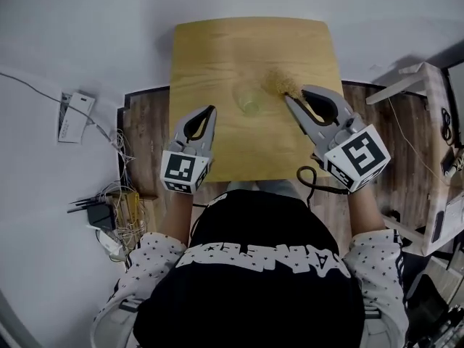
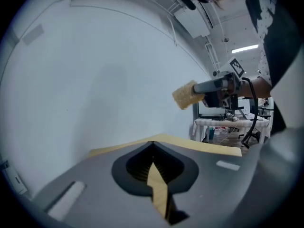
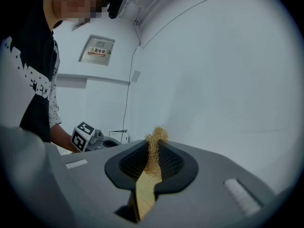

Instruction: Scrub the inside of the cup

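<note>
A clear glass cup (image 1: pixel 250 101) stands upright near the middle of the wooden table (image 1: pixel 217 49). My left gripper (image 1: pixel 211 110) hovers just to the cup's left, and its jaws are shut with nothing between them (image 2: pixel 152 146). My right gripper (image 1: pixel 296 95) is to the right of the cup, shut on a tan fibrous scrubbing sponge (image 1: pixel 283 84). The sponge (image 3: pixel 154 144) pokes out past the closed tips. In the left gripper view the sponge (image 2: pixel 184 96) is in the air, held by the right gripper (image 2: pixel 216 87). The cup appears in neither gripper view.
A white box (image 1: pixel 74 116) and tangled cables (image 1: pixel 109 205) lie on the floor to the left. At the right stands a pale wooden frame (image 1: pixel 406 85). A white wall is close behind the table. The person's torso is at the table's near edge.
</note>
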A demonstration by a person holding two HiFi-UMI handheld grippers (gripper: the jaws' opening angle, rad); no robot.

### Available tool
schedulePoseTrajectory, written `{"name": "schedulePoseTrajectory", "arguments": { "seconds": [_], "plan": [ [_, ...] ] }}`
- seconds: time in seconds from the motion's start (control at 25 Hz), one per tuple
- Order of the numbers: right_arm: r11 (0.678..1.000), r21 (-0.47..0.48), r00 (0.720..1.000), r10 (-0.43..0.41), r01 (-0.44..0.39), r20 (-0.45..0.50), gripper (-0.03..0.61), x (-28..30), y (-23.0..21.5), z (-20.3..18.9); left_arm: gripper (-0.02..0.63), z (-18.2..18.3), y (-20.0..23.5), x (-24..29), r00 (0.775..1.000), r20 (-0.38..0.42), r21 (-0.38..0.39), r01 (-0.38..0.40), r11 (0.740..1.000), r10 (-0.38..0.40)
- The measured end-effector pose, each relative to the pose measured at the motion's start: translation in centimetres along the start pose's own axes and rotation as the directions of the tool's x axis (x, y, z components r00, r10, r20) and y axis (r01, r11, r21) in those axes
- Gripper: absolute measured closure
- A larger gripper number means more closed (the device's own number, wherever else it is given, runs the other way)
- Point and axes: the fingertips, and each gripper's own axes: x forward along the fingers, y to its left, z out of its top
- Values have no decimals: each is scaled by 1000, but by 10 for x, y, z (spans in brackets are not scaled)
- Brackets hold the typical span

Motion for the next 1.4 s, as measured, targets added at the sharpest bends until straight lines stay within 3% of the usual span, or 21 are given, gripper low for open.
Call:
{"name": "schedulePoseTrajectory", "arguments": {
  "seconds": [0.2, 0.44, 0.68, 0.8, 1.0, 1.16, 1.4],
  "plan": [
    [1000, 8, 999, 3, -4, 36, 517, 4, -5, 9, 614, 33, -14, -13, 1000, 0, 101, -9, 995, 9],
    [1000, -11, 999, 7, -7, 49, 517, 9, -8, 20, 614, 64, -19, -27, 999, 31, 48, -39, 998, 38],
    [999, -4, 998, 52, -52, 29, 518, 19, 2, 24, 614, 73, -19, -46, 999, -9, -16, -44, 999, 44],
    [996, -15, 996, 83, -83, 27, 520, 26, 7, 26, 614, 78, -14, -48, 998, 38, -12, -51, 999, 52],
    [991, -40, 992, 129, -128, 10, 522, 26, 13, 25, 614, 81, -18, -47, 997, 38, -18, -59, 998, 60],
    [991, -43, 992, 126, -127, -23, 522, 23, 13, 22, 614, 79, -19, -48, 997, 15, -11, -71, 997, 71],
    [995, -25, 995, 101, -101, 8, 522, 17, 4, 22, 614, 85, -26, -40, 997, 19, -9, -75, 997, 75]
  ]
}}
